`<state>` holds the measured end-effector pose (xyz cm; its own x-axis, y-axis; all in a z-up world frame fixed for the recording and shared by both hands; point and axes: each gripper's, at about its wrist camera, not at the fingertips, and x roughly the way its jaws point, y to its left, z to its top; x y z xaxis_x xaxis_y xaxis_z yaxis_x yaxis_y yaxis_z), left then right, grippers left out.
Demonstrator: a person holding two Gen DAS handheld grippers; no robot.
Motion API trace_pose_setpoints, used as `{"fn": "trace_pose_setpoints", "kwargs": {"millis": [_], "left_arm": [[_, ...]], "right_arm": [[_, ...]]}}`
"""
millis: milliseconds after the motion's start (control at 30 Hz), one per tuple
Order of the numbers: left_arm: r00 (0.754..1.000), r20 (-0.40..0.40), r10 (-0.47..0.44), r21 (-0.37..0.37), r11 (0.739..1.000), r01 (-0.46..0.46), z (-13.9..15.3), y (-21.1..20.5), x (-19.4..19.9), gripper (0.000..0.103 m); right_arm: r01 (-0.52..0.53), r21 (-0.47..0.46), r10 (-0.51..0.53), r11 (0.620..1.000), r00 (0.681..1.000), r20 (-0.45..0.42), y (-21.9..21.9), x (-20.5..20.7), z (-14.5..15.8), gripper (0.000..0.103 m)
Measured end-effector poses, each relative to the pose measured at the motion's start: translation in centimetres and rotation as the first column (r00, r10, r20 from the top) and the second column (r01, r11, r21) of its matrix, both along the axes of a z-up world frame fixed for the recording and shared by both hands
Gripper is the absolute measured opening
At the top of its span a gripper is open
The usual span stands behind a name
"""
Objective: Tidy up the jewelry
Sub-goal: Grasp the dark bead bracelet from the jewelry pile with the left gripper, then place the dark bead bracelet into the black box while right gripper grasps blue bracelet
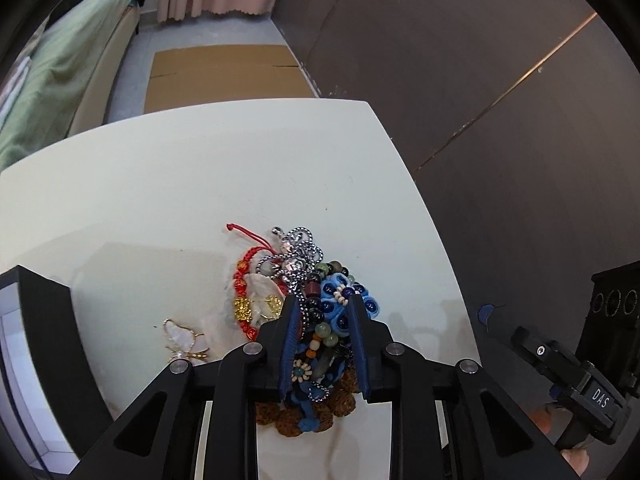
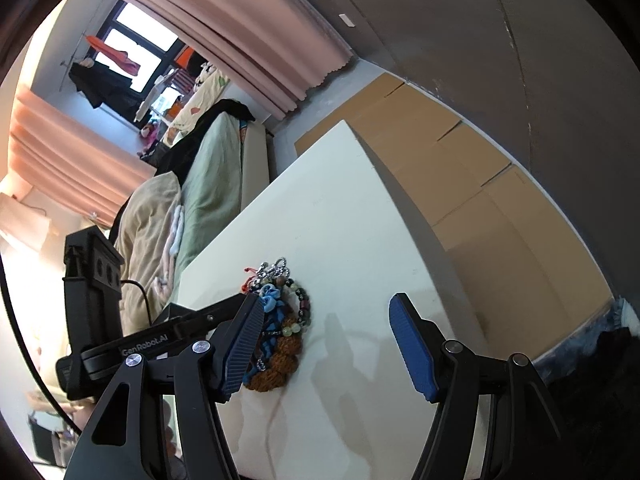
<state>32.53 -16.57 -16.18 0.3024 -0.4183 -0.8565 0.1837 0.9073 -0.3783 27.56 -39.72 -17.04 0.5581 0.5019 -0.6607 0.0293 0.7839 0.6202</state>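
A tangled pile of jewelry (image 1: 304, 300) lies on the white table (image 1: 180, 200): a red cord bracelet with gold beads (image 1: 244, 296), a silver chain (image 1: 296, 248), blue knotted pieces (image 1: 340, 300), green and dark beads, and brown seed beads (image 1: 304, 416). My left gripper (image 1: 323, 304) reaches into the pile, its blue-padded jaws closed in around the beaded and blue pieces. A gold and pearl butterfly brooch (image 1: 184, 340) lies apart to the left. In the right wrist view the pile (image 2: 280, 328) sits beside my open, empty right gripper (image 2: 328, 312), by its left finger.
A black tray edge (image 1: 48, 320) sits at the table's left. Flattened cardboard (image 1: 224, 76) lies on the floor beyond the table, by a dark wall. A bed with green bedding (image 2: 208, 184) and pink curtains (image 2: 240, 28) stand behind. The other gripper's body (image 1: 580, 380) shows at right.
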Motion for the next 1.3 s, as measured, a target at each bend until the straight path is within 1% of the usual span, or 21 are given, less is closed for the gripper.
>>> {"fn": "trace_pose_setpoints", "kwargs": {"millis": [33,67,167,400,500,600,633,733,967,1100,1233,1267,1300], "left_arm": [[1.0,0.003,-0.008,-0.004,1.0,0.008,0.1,-0.1,-0.1,0.011],[1.0,0.004,-0.018,0.0,1.0,0.018,0.2,-0.3,-0.2,0.008],[0.999,0.018,-0.028,0.009,1.0,0.027,0.8,-0.4,-0.5,0.008],[0.996,0.083,-0.04,-0.029,0.999,0.043,4.0,-0.1,-1.6,0.008],[0.994,0.109,-0.031,-0.047,0.998,0.037,5.4,0.5,-2.2,0.008],[0.991,0.134,-0.014,-0.067,0.998,0.023,6.5,1.2,-2.6,0.008],[0.99,0.144,-0.01,-0.071,0.997,0.021,6.9,1.5,-2.8,0.008],[0.985,0.169,0.017,-0.073,0.997,-0.004,8.1,2.8,-3.5,0.008],[0.977,0.195,0.09,-0.069,0.995,-0.078,9.5,6.3,-4.7,0.008],[0.968,0.212,0.137,-0.07,0.99,-0.125,10.5,8.8,-5.5,0.008],[0.957,0.229,0.18,-0.07,0.983,-0.168,11.3,11.0,-6.4,0.008],[0.953,0.232,0.193,-0.069,0.981,-0.182,11.5,11.7,-6.7,0.008],[0.95,0.234,0.206,-0.071,0.978,-0.195,11.6,12.3,-7.0,0.008]], "right_arm": [[0.002,0.005,-0.002,1.0,1.0,-0.003,-0.1,0.1,-0.1,0.067],[0.003,0.006,-0.003,1.0,1.0,-0.005,-0.1,0.2,-0.1,0.067],[-0.003,0.013,0.003,1.0,1.0,-0.006,-0.1,0.3,-0.2,0.067],[-0.014,0.034,0.014,0.999,1.0,0.006,0.2,0.3,-0.2,0.067],[-0.02,0.055,0.02,0.998,1.0,0.005,0.3,0.4,-0.2,0.067],[-0.036,0.01,0.036,0.999,0.999,0.015,1.1,0.5,0.2,0.067],[-0.049,0.012,0.048,0.999,0.999,0.013,1.5,0.7,0.2,0.067],[-0.081,-0.01,0.081,0.997,0.997,-0.004,2.7,1.4,0.3,0.067],[-0.157,-0.058,0.155,0.986,0.987,-0.029,6.2,2.9,0.1,0.067],[-0.193,-0.086,0.188,0.977,0.98,-0.064,7.9,4.2,-0.6,0.067],[-0.213,-0.154,0.2,0.965,0.975,-0.093,9.9,5.0,-1.4,0.067],[-0.208,-0.168,0.194,0.964,0.976,-0.096,10.0,5.0,-1.4,0.058],[-0.199,-0.182,0.184,0.963,0.978,-0.095,10.1,5.1,-1.4,0.044]]}}
